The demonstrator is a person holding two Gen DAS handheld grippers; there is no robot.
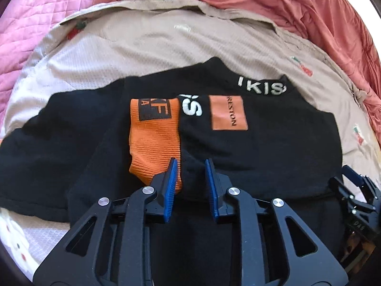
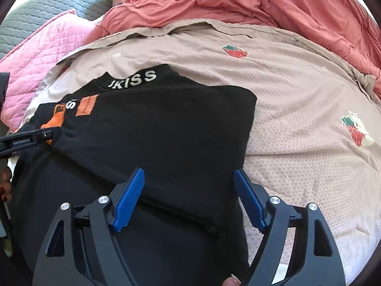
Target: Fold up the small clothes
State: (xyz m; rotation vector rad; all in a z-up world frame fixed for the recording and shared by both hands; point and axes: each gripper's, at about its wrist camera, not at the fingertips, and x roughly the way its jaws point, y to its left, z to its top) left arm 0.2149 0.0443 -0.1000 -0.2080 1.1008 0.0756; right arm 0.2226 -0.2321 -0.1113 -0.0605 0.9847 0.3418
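Left gripper [image 1: 190,164]: blue pads a narrow gap apart, nothing pinched between them. They hover just over the black top [image 1: 262,147], w/ the left pad's tip overlapping the lower end of the orange ribbed cuff [image 1: 154,143].

Right gripper [image 2: 189,174]: jaws spread wide, nothing held. They straddle the near right corner of the black top [image 2: 154,124]; the right pad sits over bare bedding just past the garment's edge.

Black top: lies folded on the beige strawberry-print cover [image 2: 297,100], both sides turned in to make a rough rectangle, collar at the far end. Collar lettering reads "KISS" in white [image 2: 140,79]. An orange patch [image 1: 228,113] sits on the chest beside the cuff.

Behind the cover: a rumpled coral duvet [image 2: 238,2] at rear and right, a pink quilted blanket [image 2: 47,50] at left, and a grey quilted piece [image 2: 42,7] at far left.
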